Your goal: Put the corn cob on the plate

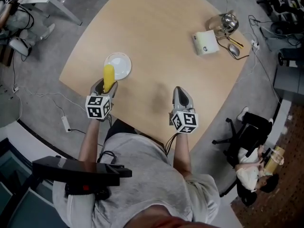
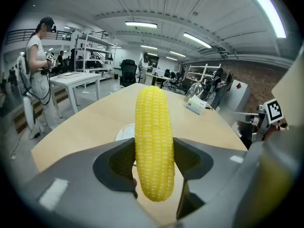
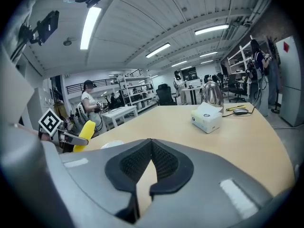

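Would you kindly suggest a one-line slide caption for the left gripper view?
Left gripper holds a yellow corn cob between its jaws, the white plate on the table just beyond.

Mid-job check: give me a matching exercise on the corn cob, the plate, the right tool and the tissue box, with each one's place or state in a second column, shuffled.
Column one:
1. corn cob
2. plate
3. right tool
4. tissue box

Column two:
A. shut, with nothing between the jaws
B. at the far side, beside the kettle
C. clamped between the jaws of the left tool
D. white, on the table just ahead of the left tool

Pairs: 1-C, 2-D, 3-A, 4-B.
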Demonstrator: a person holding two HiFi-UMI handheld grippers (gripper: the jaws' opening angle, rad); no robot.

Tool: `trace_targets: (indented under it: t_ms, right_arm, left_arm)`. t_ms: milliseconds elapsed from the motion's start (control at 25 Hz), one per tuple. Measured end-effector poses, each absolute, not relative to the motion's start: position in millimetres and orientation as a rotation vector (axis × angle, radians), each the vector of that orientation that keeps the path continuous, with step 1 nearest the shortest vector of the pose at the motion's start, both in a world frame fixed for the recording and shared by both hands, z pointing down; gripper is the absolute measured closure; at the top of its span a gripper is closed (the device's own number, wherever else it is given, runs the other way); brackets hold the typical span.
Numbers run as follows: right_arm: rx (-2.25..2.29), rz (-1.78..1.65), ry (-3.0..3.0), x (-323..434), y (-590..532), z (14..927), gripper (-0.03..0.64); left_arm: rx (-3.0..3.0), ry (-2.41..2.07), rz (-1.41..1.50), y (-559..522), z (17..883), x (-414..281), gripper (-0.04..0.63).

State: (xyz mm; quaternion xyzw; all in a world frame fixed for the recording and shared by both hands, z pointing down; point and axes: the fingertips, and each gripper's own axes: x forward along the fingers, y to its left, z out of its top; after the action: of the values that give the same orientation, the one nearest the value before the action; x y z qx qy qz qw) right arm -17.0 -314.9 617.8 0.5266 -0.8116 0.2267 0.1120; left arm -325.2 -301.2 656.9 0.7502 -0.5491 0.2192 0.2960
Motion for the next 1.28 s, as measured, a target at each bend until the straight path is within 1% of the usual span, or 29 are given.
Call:
trace_targets:
  t_ms: [320,520,1280]
  right_arm:
    - [1.694,0.701,-2.312,7,-308,610,0.611]
    - [1.764,0.732,-2.261,20,-301,613,0.611]
    - [1.942,0.775,-2.123,52,-282,612,0.611]
  left_arm:
    - [1.967,-1.403,0.719,-318,687,-328,0.334]
    - [1.928,-1.358,0.718,-332,706,-328,0.334]
    - [1.842,-1.272,0.947,-360,753,-326,0.334]
